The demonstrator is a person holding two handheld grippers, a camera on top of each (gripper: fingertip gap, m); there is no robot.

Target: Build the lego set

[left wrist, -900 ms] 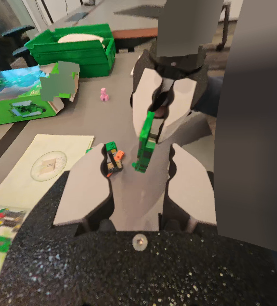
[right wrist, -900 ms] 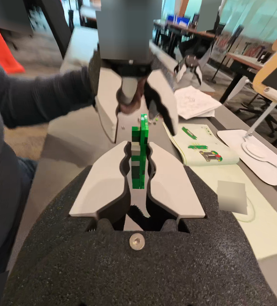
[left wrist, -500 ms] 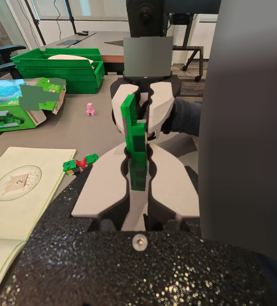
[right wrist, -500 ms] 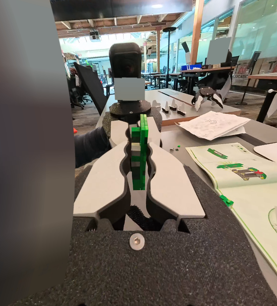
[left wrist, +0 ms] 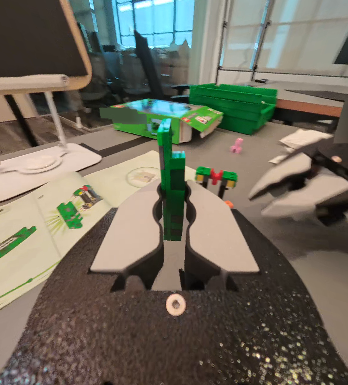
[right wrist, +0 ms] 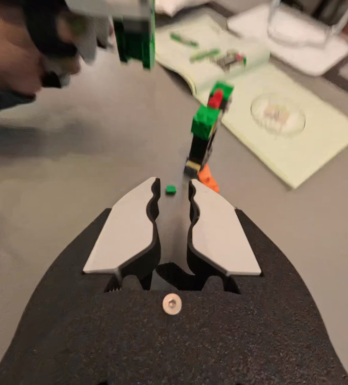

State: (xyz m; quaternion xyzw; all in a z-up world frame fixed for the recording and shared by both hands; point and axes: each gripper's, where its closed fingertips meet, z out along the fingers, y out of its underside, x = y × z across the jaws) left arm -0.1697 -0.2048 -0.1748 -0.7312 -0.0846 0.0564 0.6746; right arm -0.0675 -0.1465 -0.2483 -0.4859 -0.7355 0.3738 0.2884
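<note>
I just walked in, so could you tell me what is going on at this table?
A person is building a lego set with two hand-held grippers. The left hand-held gripper is shut on a tall green lego piece, held upright above the instruction booklet. The right hand-held gripper is empty, over the table near a small lego assembly and a loose green stud.

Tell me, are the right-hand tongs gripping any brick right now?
No, the right tongs stand apart and empty above the table, while the green brick assembly is clamped in the left tongs.
</note>
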